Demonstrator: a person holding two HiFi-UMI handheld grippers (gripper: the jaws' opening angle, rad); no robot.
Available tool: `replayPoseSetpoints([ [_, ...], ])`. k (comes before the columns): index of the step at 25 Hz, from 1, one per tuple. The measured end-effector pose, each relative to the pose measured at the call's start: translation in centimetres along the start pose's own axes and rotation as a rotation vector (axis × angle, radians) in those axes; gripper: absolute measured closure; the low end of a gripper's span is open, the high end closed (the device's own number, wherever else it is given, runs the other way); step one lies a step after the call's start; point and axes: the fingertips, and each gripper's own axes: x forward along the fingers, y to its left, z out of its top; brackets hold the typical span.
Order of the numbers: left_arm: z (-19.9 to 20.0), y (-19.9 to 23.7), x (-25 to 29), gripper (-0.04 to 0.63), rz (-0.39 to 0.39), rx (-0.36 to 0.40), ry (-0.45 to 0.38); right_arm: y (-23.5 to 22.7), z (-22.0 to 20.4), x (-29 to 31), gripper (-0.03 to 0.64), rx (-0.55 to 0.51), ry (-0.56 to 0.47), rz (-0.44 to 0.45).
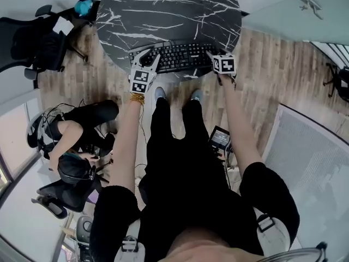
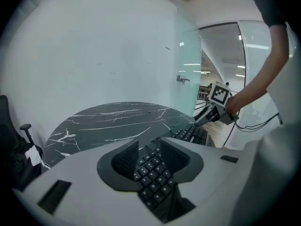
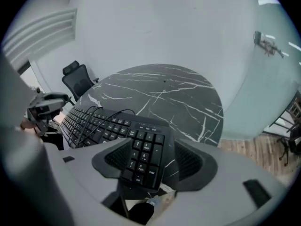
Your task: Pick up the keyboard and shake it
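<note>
A black keyboard (image 1: 177, 56) lies along the near edge of the round black marble table (image 1: 163, 10). My left gripper (image 1: 151, 54) is at its left end. In the left gripper view the keyboard (image 2: 153, 173) fills the gap of that gripper (image 2: 148, 147), and both pads touch it. My right gripper (image 1: 214, 56) is at the right end. In the right gripper view the number pad (image 3: 141, 154) sits between the jaws of the right gripper (image 3: 153, 147). These stand wide, with bare table showing beside the right pad. A black cable (image 3: 89, 117) loops over the keys.
A person (image 1: 76, 130) crouches on the wood floor at the left, beside office chairs (image 1: 32, 42). A glass wall (image 1: 294, 15) stands at the back right. A pale mat (image 1: 316, 157) lies on the floor at the right. A small device (image 1: 221, 138) hangs at my hip.
</note>
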Motion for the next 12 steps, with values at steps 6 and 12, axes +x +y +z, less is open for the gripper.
replayPoseSetpoints([
  [6,3.5,-2.2,-1.2,0.453,0.017,-0.041,-0.050,3.6,3.8,-3.8,0.330,-0.035,-0.184,-0.002],
  [12,9.8,-1.4,-4.6,0.575,0.173,-0.019,-0.172,10.5,12.0,-11.7,0.535,-0.098,-0.553,-0.062],
])
